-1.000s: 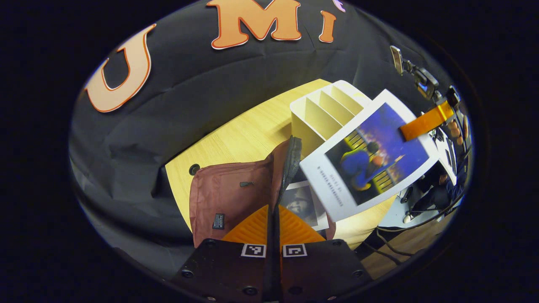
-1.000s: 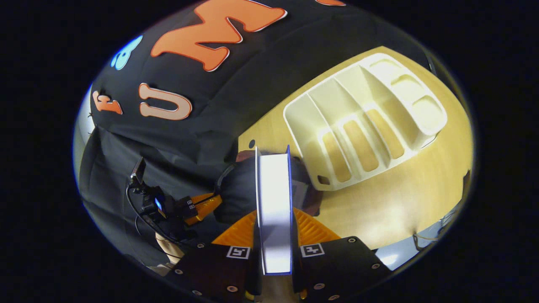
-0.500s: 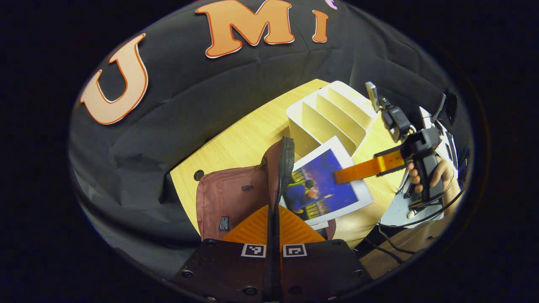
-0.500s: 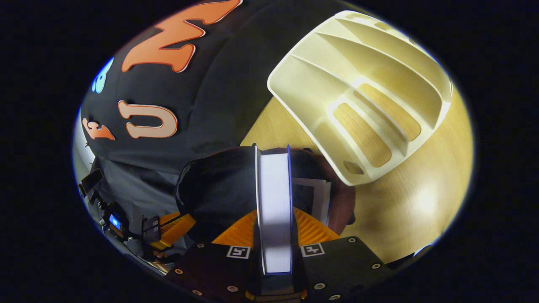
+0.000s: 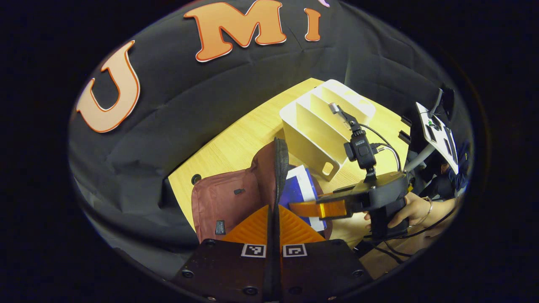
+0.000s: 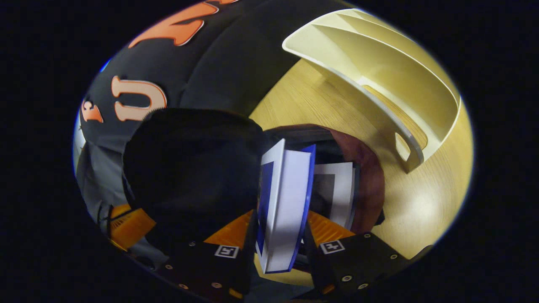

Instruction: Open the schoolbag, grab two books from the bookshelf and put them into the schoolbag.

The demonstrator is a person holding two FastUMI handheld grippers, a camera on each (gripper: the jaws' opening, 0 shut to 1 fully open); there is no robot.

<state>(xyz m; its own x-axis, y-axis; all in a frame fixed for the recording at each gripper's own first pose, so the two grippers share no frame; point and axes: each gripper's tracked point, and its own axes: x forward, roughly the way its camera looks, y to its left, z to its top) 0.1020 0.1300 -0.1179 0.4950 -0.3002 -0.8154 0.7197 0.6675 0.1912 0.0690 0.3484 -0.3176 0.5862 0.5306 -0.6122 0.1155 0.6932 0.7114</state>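
Note:
The maroon schoolbag (image 5: 223, 198) lies on the wooden table (image 5: 236, 143). My left gripper (image 5: 273, 209) is shut on the bag's zip flap (image 5: 276, 168) and holds it upright, so the mouth gapes. The blue-covered book (image 5: 300, 187) stands inside that mouth. In the right gripper view the blue-covered book (image 6: 286, 202) leans between the spread fingers of my right gripper (image 6: 280, 235), which is open, with a gap at one finger. A second book (image 6: 334, 189) with a grey picture lies in the schoolbag (image 6: 372, 176). The cream bookshelf (image 5: 320, 122) has bare slots.
A person's hand (image 5: 414, 208) holds the right gripper (image 5: 320, 208), with a small camera (image 5: 358, 149) on top. A white panel on a stand (image 5: 436, 130) is at the far right. The bookshelf (image 6: 391, 80) stands close beside the bag. The table's edge runs by a round hole (image 5: 196, 179).
The right gripper came down and carried the blue book into the bag's mouth. Its fingers have spread and the book now tilts. The left gripper still holds the flap.

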